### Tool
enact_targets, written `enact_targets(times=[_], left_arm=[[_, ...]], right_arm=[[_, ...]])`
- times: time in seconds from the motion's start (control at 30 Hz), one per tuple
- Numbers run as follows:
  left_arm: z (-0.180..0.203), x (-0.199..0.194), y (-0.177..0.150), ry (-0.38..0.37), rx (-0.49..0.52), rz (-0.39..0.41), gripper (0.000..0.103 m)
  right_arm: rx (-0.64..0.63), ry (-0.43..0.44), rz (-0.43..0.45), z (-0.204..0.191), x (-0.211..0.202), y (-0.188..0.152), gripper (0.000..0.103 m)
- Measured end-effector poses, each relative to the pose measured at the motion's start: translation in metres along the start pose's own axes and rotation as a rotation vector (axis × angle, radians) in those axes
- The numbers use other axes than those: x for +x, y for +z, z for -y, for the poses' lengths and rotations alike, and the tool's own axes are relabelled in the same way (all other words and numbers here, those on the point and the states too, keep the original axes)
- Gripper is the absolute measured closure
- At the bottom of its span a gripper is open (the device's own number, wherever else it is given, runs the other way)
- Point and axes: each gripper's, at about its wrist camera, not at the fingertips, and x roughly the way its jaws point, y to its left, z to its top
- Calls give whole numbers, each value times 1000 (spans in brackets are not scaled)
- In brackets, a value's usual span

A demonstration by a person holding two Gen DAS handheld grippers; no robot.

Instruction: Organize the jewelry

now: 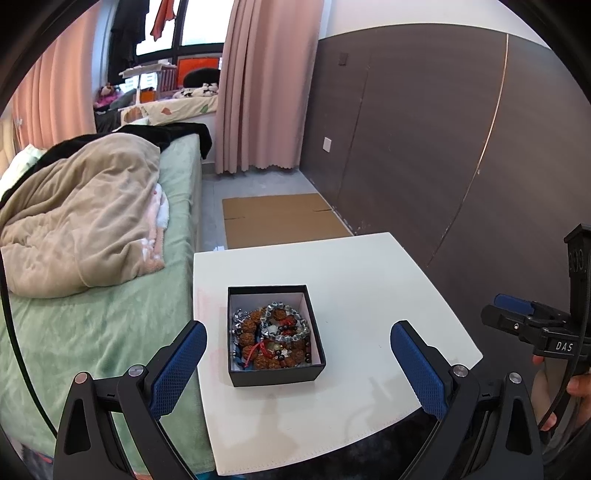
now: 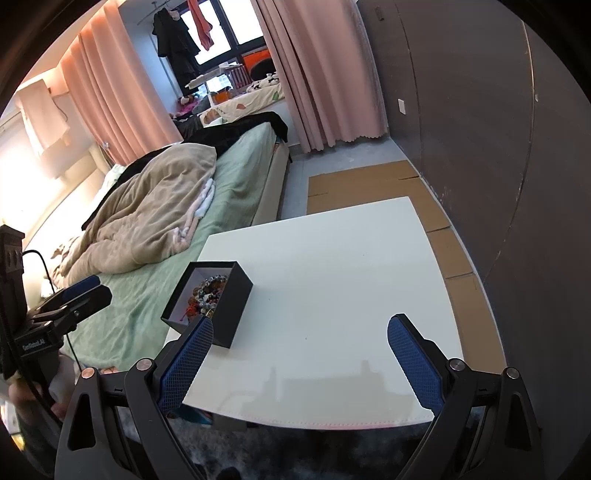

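Left wrist: bracelets (image 1: 275,338) fill box (image 1: 276,377) | right wrist: mostly hidden

This is a bedroom in a home. A big bed (image 1: 110,314) with a green sheet fills one side, and a soft tan blanket (image 1: 81,221) lies in a heap on it. Long pink curtains (image 1: 262,85) hang by a window (image 1: 192,26), and clothes (image 2: 177,40) hang up near the glass. Stuffed toys (image 1: 201,90) sit on a ledge by the window. A small white table (image 1: 351,295) stands next to the bed, and flat cardboard (image 1: 277,218) lies on the floor.
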Motion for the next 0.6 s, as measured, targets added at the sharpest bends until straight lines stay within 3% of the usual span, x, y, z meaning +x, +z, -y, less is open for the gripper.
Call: enact_targets(times=[0.6], left_arm=[[3, -3, 0, 5, 3, 4, 3]], right_arm=[[0, -9, 6, 2, 0, 1, 7]])
